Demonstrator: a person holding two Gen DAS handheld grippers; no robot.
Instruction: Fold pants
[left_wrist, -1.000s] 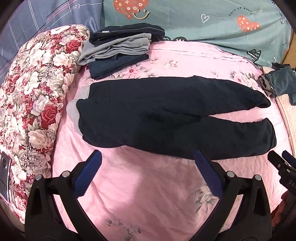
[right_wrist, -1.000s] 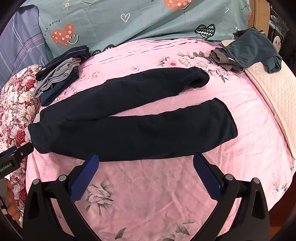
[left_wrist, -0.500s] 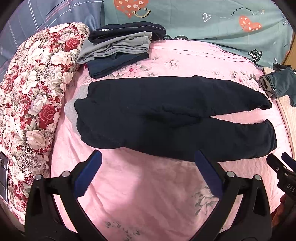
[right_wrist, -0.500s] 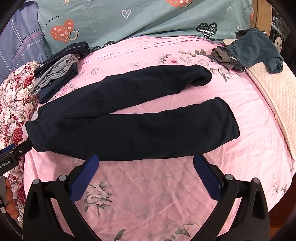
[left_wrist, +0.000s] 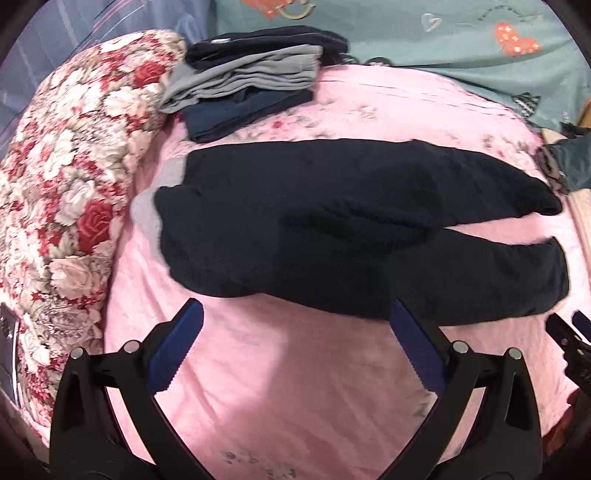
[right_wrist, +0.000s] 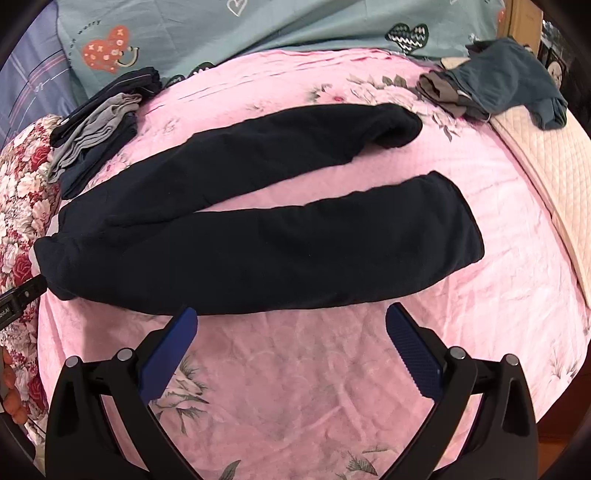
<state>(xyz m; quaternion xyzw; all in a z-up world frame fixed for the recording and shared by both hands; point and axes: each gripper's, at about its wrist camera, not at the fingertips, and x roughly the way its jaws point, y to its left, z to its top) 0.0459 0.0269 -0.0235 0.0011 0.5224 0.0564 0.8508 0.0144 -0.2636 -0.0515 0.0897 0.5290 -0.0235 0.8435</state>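
Observation:
Dark navy pants lie flat on the pink bed sheet, waist at the left by the floral pillow, both legs spread apart and running to the right. My left gripper hovers open just in front of the near edge of the pants, between waist and near leg. My right gripper is open too, its blue fingertips right at the near edge of the near leg. Nothing sits between either pair of fingers. The right gripper's tip shows at the right edge of the left wrist view.
A stack of folded grey and navy clothes sits at the back left. A red floral pillow borders the left side. A heap of teal and grey garments lies at the far right on a cream quilted mat.
Both grippers have moved forward towards the near edge of the pants, which now fill more of each view. The pants lie as before.

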